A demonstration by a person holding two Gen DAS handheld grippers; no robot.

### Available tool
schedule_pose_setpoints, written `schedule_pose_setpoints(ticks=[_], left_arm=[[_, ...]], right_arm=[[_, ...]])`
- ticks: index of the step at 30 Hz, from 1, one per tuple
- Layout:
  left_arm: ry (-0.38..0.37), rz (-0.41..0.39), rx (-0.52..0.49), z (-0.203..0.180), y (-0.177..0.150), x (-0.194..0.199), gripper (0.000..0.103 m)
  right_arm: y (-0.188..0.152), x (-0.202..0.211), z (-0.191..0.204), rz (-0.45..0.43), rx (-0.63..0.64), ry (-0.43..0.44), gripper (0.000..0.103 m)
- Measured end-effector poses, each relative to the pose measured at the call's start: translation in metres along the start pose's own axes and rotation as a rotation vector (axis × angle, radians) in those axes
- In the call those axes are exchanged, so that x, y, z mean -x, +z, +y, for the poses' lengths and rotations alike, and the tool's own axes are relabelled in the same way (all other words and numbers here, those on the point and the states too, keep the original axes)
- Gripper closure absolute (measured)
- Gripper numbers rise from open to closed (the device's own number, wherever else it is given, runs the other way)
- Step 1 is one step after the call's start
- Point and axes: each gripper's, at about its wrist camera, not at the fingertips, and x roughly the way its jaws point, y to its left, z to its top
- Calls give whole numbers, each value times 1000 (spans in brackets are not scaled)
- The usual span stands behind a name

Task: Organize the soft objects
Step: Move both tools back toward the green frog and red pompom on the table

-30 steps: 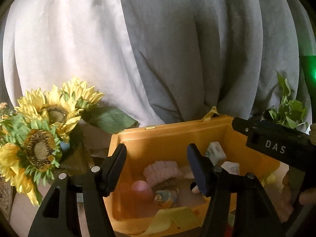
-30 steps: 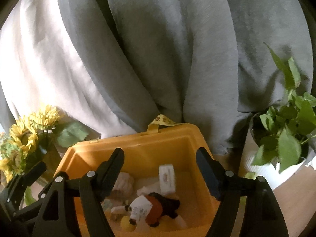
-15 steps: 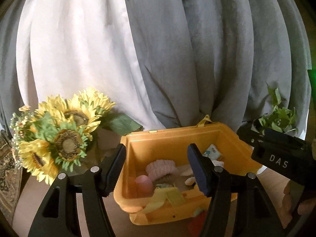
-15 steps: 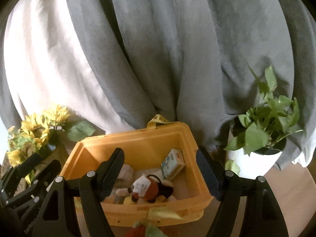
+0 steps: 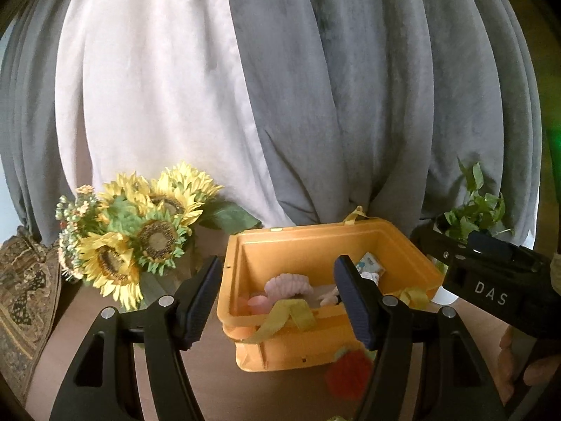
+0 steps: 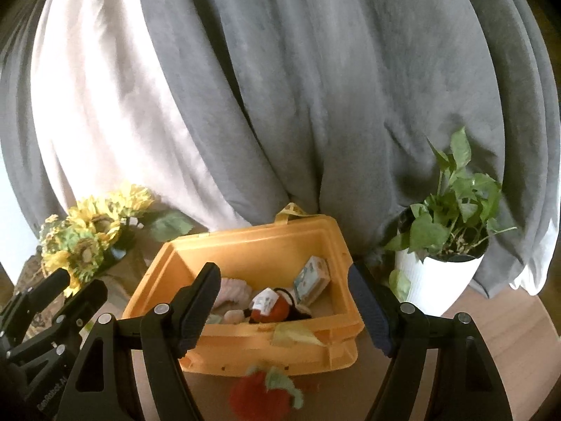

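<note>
- The left gripper has its jaws apart and nothing is between them. Through the gap one sees the near left part of the yellow bin.
- The right gripper also has its jaws wide apart and empty. They stand on both sides of the bin in the view, without touching it.
- The bin stands on the brown surface. Its top is open, and yellow-green straps hang over the near rim.
- Inside the bin lie soft things: a pink knitted piece, a red and black plush toy with a paper tag, and a small printed packet that leans on the right wall.
- A red soft toy with green leaves lies on the surface just in front of the near wall of the bin, outside it. It is blurred.
- Left of the bin stands a bunch of sunflowers, near the left wall.
- Right of the bin stands a green plant in a white pot, near the right wall.
- Grey and white curtains close the back, directly behind the bin.
- The surface is free between the bin and the pot, and in front of the pot.
</note>
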Motion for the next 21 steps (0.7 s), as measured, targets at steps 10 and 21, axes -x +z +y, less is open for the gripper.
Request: schedule_pose_setpoints(ticks=[10,21], left_arm=[[33,15,15,-12,-14,27,37],[97,49,81,-24,-41,43,37]], right_arm=[[-10,23,-5,-1,24,39,27],[-23,30,-14,19,73,108,27]])
